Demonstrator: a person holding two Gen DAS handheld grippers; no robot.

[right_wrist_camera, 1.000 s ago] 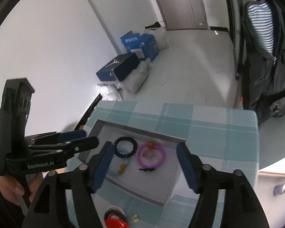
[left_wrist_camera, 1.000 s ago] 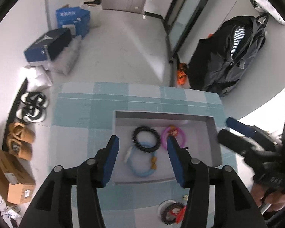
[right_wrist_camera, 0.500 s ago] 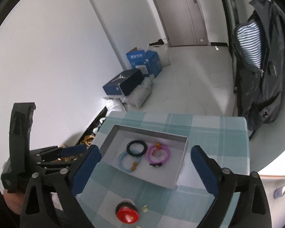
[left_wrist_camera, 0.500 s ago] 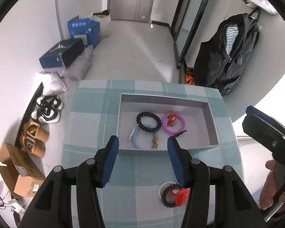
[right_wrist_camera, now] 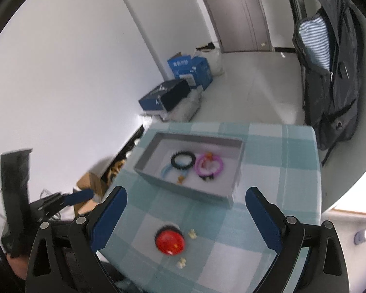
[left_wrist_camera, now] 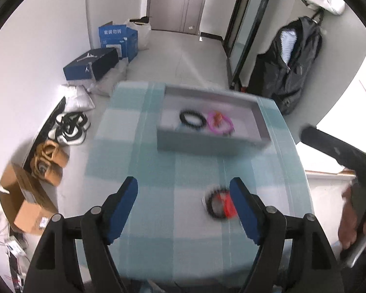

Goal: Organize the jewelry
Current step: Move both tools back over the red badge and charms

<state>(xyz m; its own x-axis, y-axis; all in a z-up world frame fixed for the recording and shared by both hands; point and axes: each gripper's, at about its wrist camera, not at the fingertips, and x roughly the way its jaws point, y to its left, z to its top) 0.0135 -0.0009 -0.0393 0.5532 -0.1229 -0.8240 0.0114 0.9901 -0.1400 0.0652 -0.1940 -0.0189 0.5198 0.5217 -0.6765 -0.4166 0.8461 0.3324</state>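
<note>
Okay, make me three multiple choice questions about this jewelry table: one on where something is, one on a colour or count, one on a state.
1. Where is the pink bracelet?
A. inside the grey tray
B. on the floor
C. on the backpack

2. How many bracelets lie in the tray?
A. one
B. three
C. six

3. What do the right tongs hold?
A. the black bracelet
B. the tray
C. nothing

Answers:
1 A, it lies within the tray walls beside the black bracelet.
2 B, black, pink and light blue rings show.
3 C, the tongs stand wide apart with only the tablecloth and the red-topped piece beyond them.
</note>
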